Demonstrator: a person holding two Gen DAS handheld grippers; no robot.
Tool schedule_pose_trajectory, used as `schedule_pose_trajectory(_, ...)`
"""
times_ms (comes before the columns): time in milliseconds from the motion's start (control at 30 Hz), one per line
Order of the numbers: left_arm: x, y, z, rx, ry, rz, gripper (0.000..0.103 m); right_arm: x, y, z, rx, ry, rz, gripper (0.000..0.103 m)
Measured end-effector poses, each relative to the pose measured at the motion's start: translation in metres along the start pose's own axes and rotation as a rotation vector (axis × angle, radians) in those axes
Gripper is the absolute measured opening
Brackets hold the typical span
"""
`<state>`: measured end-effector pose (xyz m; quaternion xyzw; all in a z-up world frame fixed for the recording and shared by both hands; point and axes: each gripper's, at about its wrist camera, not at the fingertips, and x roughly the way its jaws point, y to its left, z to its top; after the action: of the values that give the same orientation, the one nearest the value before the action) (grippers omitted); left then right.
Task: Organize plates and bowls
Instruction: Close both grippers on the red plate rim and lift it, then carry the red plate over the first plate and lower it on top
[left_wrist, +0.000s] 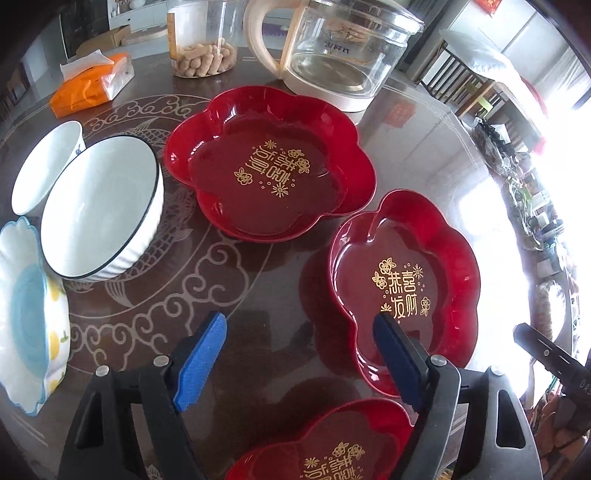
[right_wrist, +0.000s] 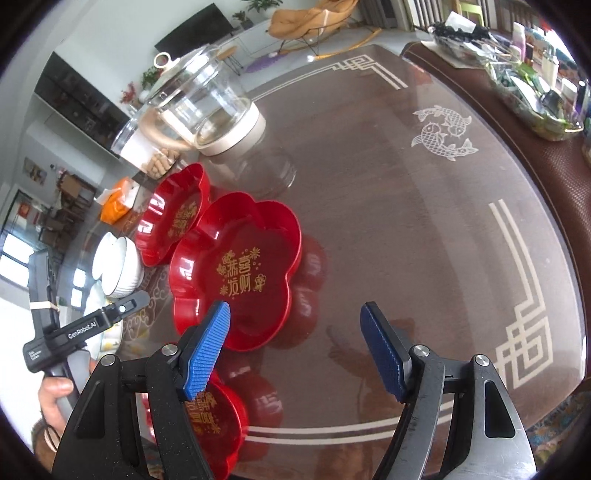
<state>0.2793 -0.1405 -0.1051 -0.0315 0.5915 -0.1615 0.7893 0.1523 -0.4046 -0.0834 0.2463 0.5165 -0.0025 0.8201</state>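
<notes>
Three red flower-shaped plates with gold writing lie on the glass table: a far one (left_wrist: 269, 162), a middle one (left_wrist: 402, 284) and a near one (left_wrist: 332, 443). They also show in the right wrist view, the far one (right_wrist: 173, 214), the middle one (right_wrist: 240, 266) and the near one (right_wrist: 214, 421). A white bowl with a dark rim (left_wrist: 99, 210), a smaller white bowl (left_wrist: 44, 166) and a blue-and-white scalloped plate (left_wrist: 26, 314) sit at the left. My left gripper (left_wrist: 299, 354) is open above the table, its right finger over the middle plate's rim. My right gripper (right_wrist: 295, 350) is open and empty.
A glass kettle (left_wrist: 332, 48), a jar of snacks (left_wrist: 201, 40) and an orange tissue pack (left_wrist: 92, 81) stand at the back. A cluttered tray (right_wrist: 517, 74) sits at the far right edge. The left gripper's handle (right_wrist: 81, 332) shows left of the right gripper.
</notes>
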Motion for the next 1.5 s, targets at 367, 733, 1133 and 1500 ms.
schedule_pose_trajectory(367, 0.035, -0.018, 0.019, -0.019, 0.038, -0.005, 0.045, 0.068, 0.011, 0.010, -0.030, 0.113, -0.062, 0.053)
schedule_pose_trajectory(733, 0.037, -0.021, 0.017, -0.046, 0.017, -0.060, 0.007, 0.064, 0.012, 0.007, -0.062, 0.094, -0.071, 0.009)
schedule_pose_trajectory(1133, -0.093, -0.011, -0.022, 0.049, -0.123, -0.092, 0.009, -0.036, 0.066, -0.018, -0.205, -0.026, -0.006, 0.009)
schedule_pose_trajectory(1500, -0.086, 0.033, -0.106, 0.098, -0.050, -0.033, 0.009, -0.044, 0.104, -0.110, -0.250, 0.056, 0.045, 0.011)
